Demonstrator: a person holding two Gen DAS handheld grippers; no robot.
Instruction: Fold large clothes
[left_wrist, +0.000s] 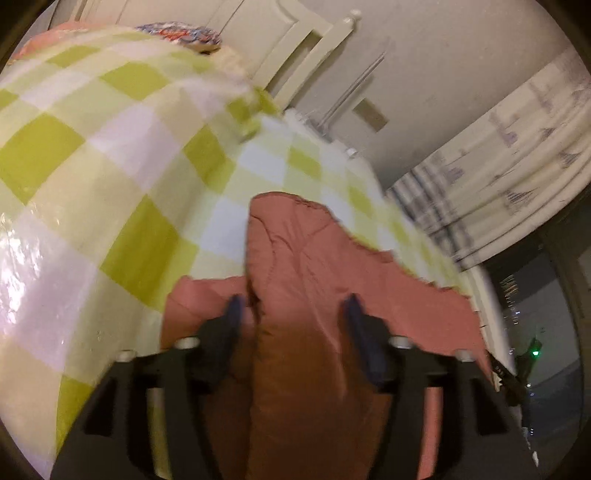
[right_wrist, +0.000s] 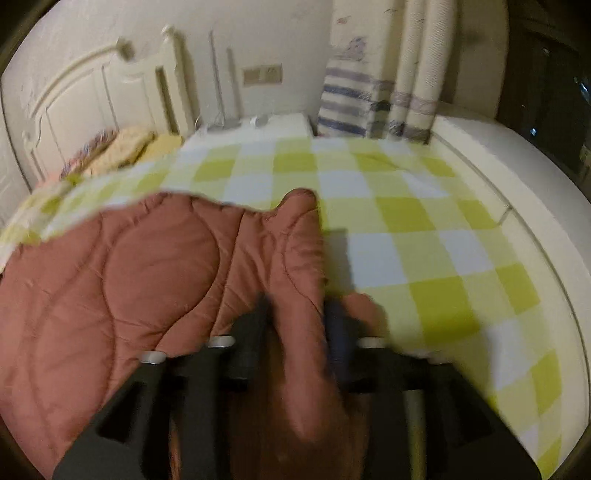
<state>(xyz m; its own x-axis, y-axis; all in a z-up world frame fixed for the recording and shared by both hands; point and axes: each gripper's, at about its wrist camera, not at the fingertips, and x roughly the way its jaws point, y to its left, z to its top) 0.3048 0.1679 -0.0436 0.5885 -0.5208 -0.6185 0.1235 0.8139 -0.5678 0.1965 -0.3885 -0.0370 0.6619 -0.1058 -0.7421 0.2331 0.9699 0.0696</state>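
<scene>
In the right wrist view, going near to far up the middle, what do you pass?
right gripper → pink quilt → green checked sheet → white nightstand → wall socket plate

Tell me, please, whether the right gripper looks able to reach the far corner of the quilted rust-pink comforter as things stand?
Probably not freely. The right gripper looks shut on a fold of the quilted rust-pink comforter, so it would have to let go first. Nothing else lies on the green checked sheet beside that corner.
</scene>
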